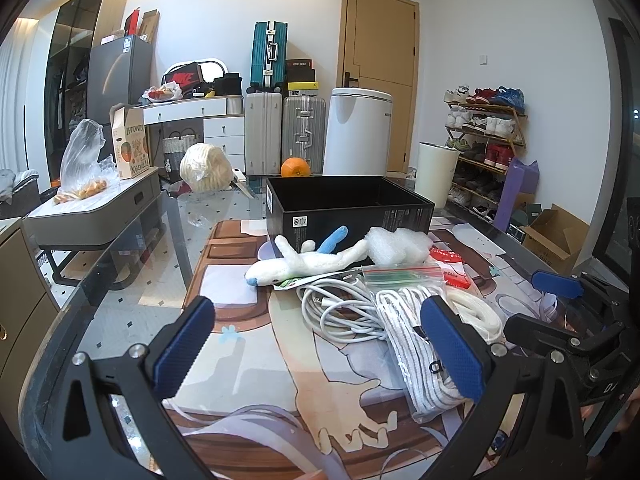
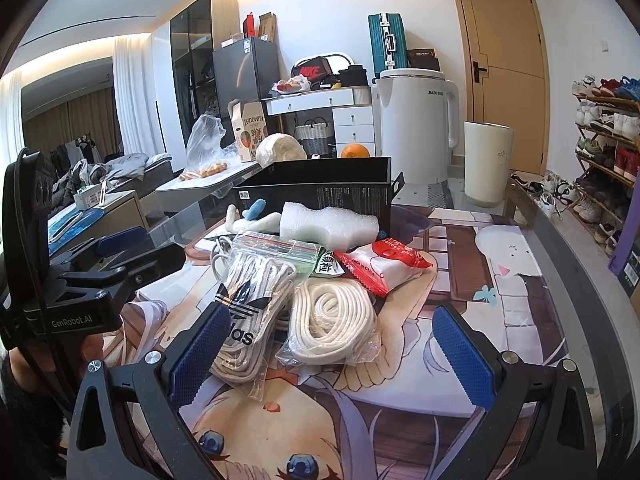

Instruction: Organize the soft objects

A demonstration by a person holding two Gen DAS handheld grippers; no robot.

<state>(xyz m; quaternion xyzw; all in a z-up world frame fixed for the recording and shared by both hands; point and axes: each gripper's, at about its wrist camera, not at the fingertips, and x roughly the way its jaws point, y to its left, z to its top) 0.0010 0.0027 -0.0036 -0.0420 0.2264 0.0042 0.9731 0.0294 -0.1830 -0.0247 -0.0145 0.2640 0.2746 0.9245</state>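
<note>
A pile of soft things lies on the printed mat in front of an open black box [image 1: 348, 204] [image 2: 316, 192]. A white plush toy [image 1: 308, 262] with blue parts lies nearest the box, next to a white foam piece [image 1: 400, 244] [image 2: 328, 222]. A white cable bundle [image 1: 340, 308], an Adidas bag of white laces [image 1: 412, 344] [image 2: 252, 304], a bag of cream rope [image 2: 334, 320] and a red and white packet [image 2: 384, 260] lie closer. My left gripper [image 1: 320, 344] is open and empty before the cables. My right gripper [image 2: 332, 352] is open, low by the rope bag.
A white appliance [image 2: 416, 128] and a cream bin [image 2: 486, 160] stand behind the box. An orange [image 1: 295, 168] and a wrapped pale bundle [image 1: 206, 168] sit at the table's far end. The glass table edge [image 1: 120, 264] runs on the left. A shoe rack [image 1: 484, 140] stands right.
</note>
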